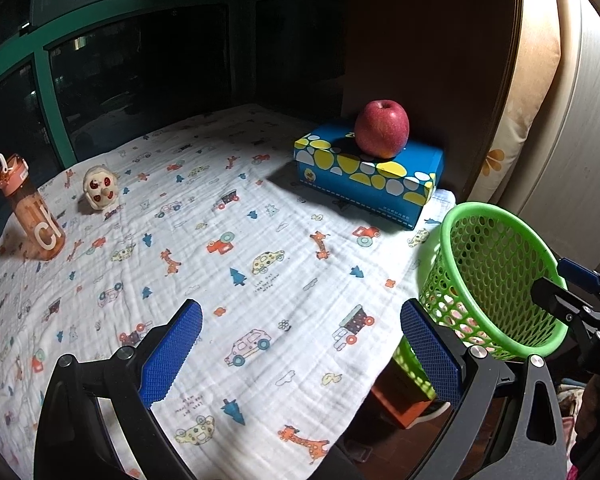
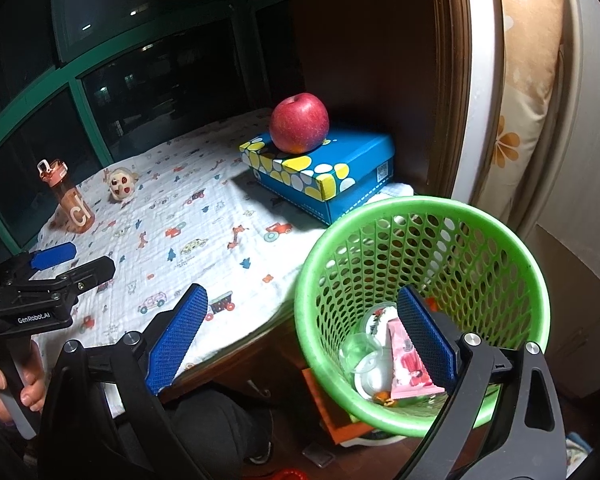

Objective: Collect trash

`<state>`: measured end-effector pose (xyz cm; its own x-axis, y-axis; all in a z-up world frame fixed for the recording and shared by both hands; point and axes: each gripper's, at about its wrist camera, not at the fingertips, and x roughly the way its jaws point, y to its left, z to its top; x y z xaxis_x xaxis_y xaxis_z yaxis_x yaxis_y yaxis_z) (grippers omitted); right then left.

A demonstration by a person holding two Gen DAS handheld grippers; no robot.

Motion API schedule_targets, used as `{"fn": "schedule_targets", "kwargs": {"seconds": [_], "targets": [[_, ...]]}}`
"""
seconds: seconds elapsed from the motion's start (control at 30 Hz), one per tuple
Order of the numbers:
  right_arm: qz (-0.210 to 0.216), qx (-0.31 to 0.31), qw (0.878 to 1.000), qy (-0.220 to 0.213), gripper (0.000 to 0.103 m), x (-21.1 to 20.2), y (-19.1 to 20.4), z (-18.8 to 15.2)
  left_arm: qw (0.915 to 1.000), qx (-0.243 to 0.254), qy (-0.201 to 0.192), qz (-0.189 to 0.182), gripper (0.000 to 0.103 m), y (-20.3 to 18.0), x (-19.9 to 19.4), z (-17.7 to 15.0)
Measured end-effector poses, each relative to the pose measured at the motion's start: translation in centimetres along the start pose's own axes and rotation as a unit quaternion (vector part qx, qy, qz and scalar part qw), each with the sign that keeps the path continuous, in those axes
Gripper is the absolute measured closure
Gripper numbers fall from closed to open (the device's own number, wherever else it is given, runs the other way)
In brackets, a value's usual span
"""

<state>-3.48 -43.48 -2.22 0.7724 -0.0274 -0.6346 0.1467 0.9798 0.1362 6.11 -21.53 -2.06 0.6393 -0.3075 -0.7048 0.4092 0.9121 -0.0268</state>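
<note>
A dark window with green-painted frame bars (image 1: pixel 46 80) runs along the far side of the bench, its panes black apart from a few small points of light. The bench is covered by a white quilted cloth printed with cars, giraffes and trees (image 1: pixel 260 240), brightly lit from above while the far edge falls into shadow. To the right rises a dark brown wooden panel (image 2: pixel 364 60), and beyond it a cream cushion with orange flowers (image 2: pixel 520 92).
</note>
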Motion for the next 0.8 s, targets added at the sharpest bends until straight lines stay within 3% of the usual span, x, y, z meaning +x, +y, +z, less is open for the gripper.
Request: {"fn": "schedule_targets", "kwargs": {"seconds": [0.33, 0.8], "targets": [[-0.001, 0.001, 1.000, -0.007, 0.008, -0.1, 2.4, 0.1, 0.9993, 0.006, -0.015, 0.035, 0.007, 2.3, -1.5, -0.4], [0.013, 0.000, 1.000, -0.009, 0.008, 0.5, 6.3, 0.3, 0.9982, -0.021, -0.025, 0.049, 0.007, 6.2, -2.8, -1.1]]}}
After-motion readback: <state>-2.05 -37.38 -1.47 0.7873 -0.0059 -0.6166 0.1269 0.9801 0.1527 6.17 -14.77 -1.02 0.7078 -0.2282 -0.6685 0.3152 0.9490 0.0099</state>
